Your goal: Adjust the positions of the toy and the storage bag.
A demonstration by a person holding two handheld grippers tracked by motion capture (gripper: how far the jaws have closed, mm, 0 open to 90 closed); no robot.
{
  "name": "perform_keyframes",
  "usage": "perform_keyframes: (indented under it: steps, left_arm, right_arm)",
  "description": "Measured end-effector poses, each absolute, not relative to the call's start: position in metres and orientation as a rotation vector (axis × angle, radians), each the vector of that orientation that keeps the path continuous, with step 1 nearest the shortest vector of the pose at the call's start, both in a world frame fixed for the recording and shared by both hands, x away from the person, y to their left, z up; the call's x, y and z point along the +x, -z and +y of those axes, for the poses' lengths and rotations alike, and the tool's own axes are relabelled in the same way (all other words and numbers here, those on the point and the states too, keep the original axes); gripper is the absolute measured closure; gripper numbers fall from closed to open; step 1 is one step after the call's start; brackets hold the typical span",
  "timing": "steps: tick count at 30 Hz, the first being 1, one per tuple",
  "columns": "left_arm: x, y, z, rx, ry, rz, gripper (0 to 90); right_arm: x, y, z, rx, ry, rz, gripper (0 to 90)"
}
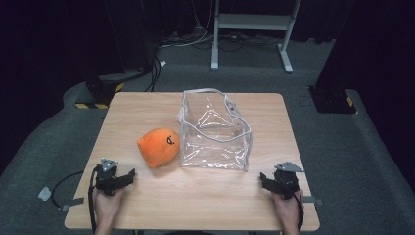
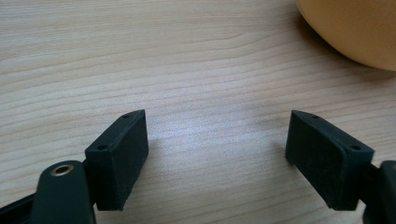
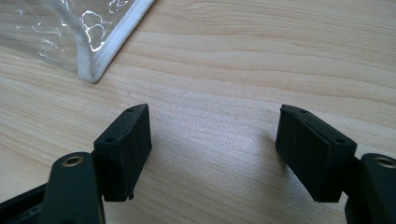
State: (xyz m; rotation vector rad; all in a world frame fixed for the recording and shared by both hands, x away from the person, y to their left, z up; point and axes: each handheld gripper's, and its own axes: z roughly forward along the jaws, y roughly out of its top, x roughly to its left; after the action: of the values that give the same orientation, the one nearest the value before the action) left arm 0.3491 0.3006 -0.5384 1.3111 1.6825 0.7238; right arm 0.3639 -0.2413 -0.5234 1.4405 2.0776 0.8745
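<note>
Both claws rest low at the near table (image 1: 195, 196) edge, jaws wide and empty, likely staged for a start. Left claw (image 1: 131, 175) has the orange plush (image 1: 157, 146) just ahead to its right; right claw (image 1: 262, 178) faces the clear bag (image 1: 215, 132) corner ahead-left. Bare wood between leaves easy room.

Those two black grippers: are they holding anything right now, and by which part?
Nothing. The left gripper and right gripper both stand open over bare wooden table, apart from the orange plush toy and clear bag.
</note>
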Motion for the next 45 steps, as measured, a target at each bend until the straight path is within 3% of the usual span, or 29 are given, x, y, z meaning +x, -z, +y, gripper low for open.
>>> perform_keyframes:
  steps: [28,45]
  left_arm:
    - [0.342,0.515,0.288,1.329,-0.577,1.636,14.7]
    - [0.333,0.476,0.267,1.343,-0.506,1.532,14.2]
  right_arm:
    - [0.364,0.523,-0.241,1.441,-0.875,2.078,26.4]
    - [0.364,0.523,-0.241,1.440,-0.875,2.079,26.4]
